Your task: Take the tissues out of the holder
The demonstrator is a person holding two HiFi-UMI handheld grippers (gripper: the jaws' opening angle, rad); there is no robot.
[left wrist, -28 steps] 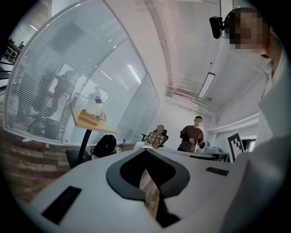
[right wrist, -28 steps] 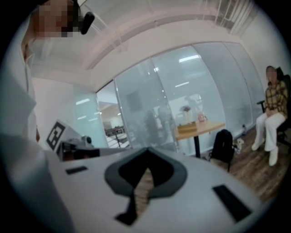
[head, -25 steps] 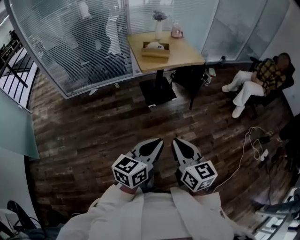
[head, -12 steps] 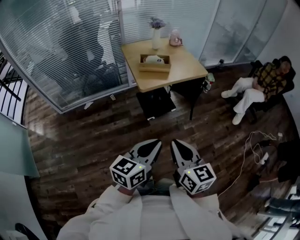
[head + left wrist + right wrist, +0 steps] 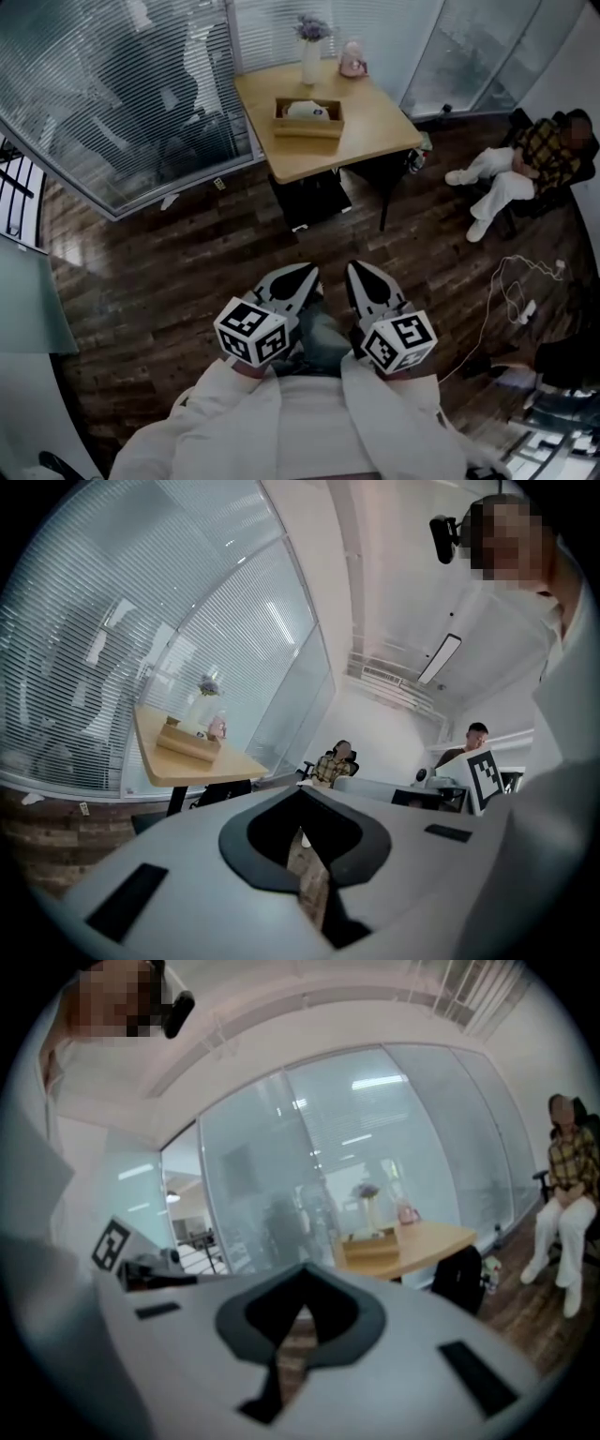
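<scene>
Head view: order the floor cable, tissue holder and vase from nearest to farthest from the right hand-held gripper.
1. Floor cable, low to the right of the right hand-held gripper.
2. Tissue holder, middle of the table ahead.
3. Vase, at its far edge.

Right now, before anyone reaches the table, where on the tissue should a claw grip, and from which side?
Grip the white tuft of tissue poking up from the wooden holder, coming straight down from above. The holder's walls hide the rest, so the tuft is probably the only free part. The left claw and right claw are shut, far from the table.
</scene>
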